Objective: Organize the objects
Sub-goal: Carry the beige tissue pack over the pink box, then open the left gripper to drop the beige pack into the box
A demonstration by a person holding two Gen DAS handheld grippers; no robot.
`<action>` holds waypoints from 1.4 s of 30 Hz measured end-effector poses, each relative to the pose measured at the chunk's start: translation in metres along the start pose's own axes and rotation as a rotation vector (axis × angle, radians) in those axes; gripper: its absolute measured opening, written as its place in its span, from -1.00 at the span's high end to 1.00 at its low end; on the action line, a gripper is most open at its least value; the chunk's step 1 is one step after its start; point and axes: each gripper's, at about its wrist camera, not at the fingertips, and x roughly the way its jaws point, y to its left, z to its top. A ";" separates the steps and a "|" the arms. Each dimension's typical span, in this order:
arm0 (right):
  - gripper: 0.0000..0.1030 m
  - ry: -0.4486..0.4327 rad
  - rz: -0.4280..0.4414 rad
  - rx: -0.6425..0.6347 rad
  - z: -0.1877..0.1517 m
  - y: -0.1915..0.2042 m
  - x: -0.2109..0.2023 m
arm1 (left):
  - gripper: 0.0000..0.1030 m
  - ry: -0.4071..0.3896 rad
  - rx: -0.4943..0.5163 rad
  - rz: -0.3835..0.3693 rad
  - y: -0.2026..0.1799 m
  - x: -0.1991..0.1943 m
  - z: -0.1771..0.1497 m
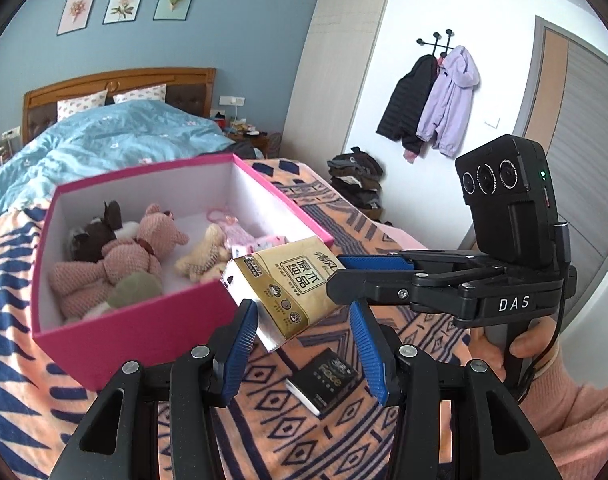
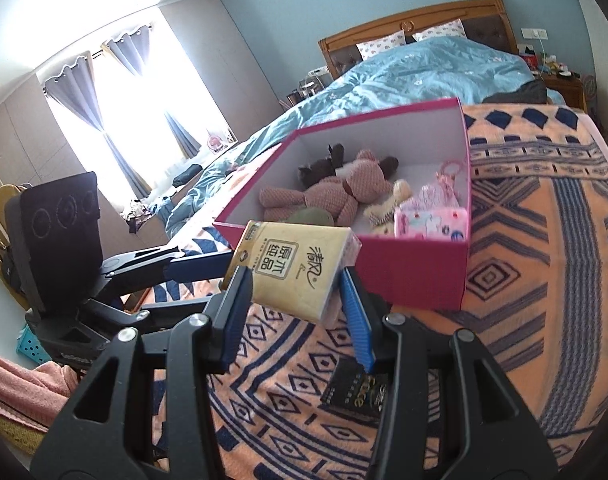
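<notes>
Tissue pack (image 2: 300, 276), gold wrapper, held in the air above the patterned blanket (image 2: 544, 280), just short of the near wall of the pink box (image 2: 416, 276) and a little above its rim. Both tools are on it. Right tool (image 2: 292, 308) is clamped across its narrow sides, one blue pad on each. Left tool (image 1: 304, 328) comes in from the other side; its left pad touches the pack's end, while its right pad appears to stand off it, so whether it truly grips I cannot tell for certain. It reads as closed lightly on the pack.

Handling, judged: light, soft, squashy block in slick plastic film. It will dent under pressure and could slide in the pads if tilted. Best hold is across the narrow sides near the middle, as the right tool has it; firm but not crushing.

Box sits on the bed toward the blue quilt (image 1: 116, 136). Inside: a pink knitted bear (image 1: 124, 256), a dark soft toy behind it, a small tan plush (image 1: 204, 256), a pink printed pouch (image 2: 432, 220) in the near right corner. Free floor in the box looks scarce; the gap in front of the tan plush seems the likeliest spot.

A small black packet (image 1: 328, 380) lies on the blanket under the tools, not yet boxed.

In the way: the box's near wall, and the two tools crowding each other.
</notes>
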 end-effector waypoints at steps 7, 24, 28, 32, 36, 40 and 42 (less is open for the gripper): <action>0.06 -0.019 0.007 -0.005 0.021 -0.003 0.008 | 0.06 -0.016 0.007 0.034 0.011 0.005 0.014; 0.06 -0.007 0.008 0.025 0.049 -0.021 0.036 | 0.06 -0.003 -0.022 0.060 0.038 0.025 0.032; 0.06 -0.001 0.005 0.034 0.053 -0.025 0.042 | 0.06 0.010 -0.033 0.068 0.046 0.032 0.035; 0.06 0.008 -0.005 0.036 0.055 -0.027 0.048 | 0.06 0.020 -0.041 0.078 0.052 0.038 0.037; 0.05 0.021 -0.009 0.041 0.057 -0.030 0.056 | 0.06 0.033 -0.041 0.096 0.057 0.045 0.038; 0.05 0.036 -0.016 0.041 0.058 -0.032 0.063 | 0.06 0.052 -0.059 0.106 0.065 0.053 0.037; 0.05 0.043 -0.024 0.036 0.058 -0.032 0.067 | 0.06 0.060 -0.064 0.110 0.068 0.056 0.037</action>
